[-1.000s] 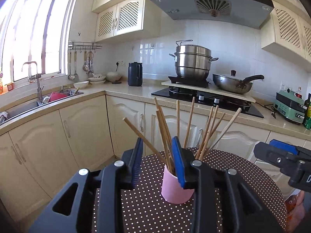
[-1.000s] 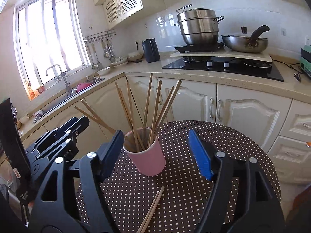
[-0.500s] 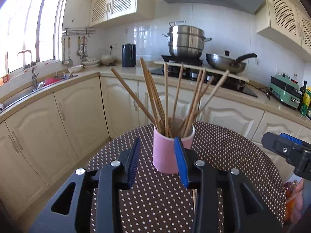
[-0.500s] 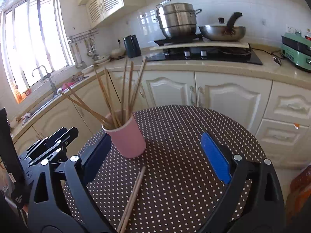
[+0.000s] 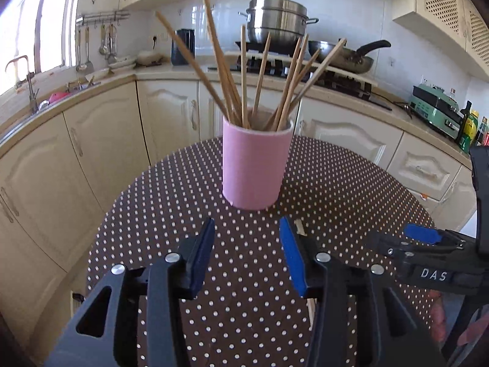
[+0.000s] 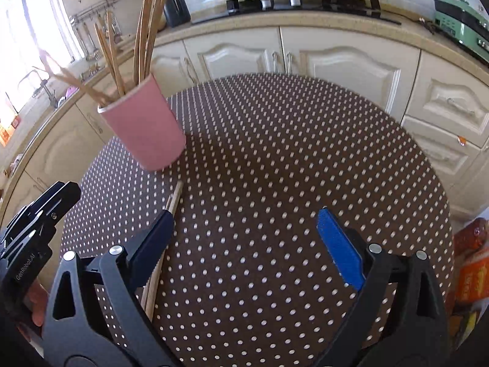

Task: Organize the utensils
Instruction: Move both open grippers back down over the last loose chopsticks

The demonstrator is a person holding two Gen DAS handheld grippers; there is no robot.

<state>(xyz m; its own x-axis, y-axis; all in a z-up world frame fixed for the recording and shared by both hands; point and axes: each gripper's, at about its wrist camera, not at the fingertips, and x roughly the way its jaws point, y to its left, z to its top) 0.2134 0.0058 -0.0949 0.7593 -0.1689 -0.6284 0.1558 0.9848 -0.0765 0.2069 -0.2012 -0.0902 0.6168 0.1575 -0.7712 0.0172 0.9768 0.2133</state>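
Observation:
A pink cup [image 5: 255,165] holding several wooden chopsticks [image 5: 241,73] stands upright on the round brown polka-dot table [image 5: 351,189]. My left gripper [image 5: 246,257] is open and empty, low over the table just in front of the cup. In the right wrist view the cup [image 6: 143,127] is at the upper left. A loose pair of chopsticks [image 6: 174,202] lies on the table, running under my right gripper's left finger. My right gripper [image 6: 244,244] is wide open and empty above the table. Only the tip of the loose chopsticks [image 5: 299,225] shows in the left wrist view.
Cream kitchen cabinets [image 5: 107,134] and a counter wrap around behind the table. A stove with a steel pot [image 5: 276,26] and a pan [image 5: 348,56] is at the back. A sink [image 5: 33,104] is at the left. Orange packets [image 6: 472,263] lie beyond the table's right edge.
Both grippers have dropped lower and pulled back from the cup. The left gripper's jaws have opened wider. The right gripper now sits over the loose chopsticks.

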